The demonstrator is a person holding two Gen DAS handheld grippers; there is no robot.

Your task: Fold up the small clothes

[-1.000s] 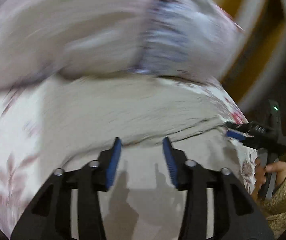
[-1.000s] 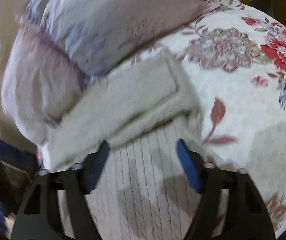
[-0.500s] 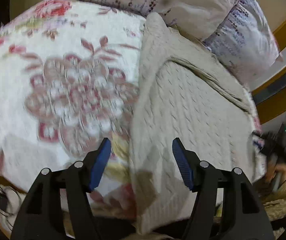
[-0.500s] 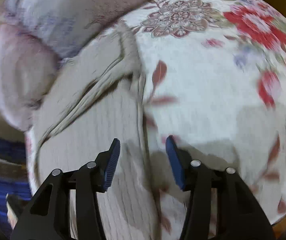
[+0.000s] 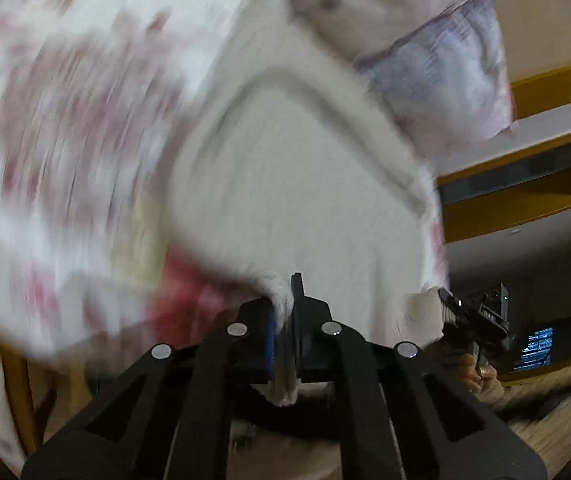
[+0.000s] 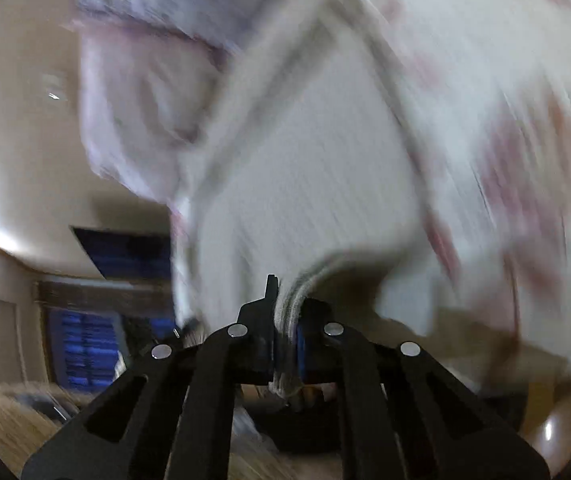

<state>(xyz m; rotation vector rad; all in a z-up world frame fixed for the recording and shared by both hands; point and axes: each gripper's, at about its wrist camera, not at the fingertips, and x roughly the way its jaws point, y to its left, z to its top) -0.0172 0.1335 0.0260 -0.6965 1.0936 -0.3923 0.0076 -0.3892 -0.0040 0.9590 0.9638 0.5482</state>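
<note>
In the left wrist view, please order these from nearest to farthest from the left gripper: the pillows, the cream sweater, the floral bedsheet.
1. cream sweater: hem pinched in the left gripper.
2. floral bedsheet: left, under the sweater.
3. pillows: upper right, beyond the sweater.

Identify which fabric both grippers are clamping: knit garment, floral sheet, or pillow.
The cream knit garment; its near hem is pinched by the left gripper and right gripper.
</note>
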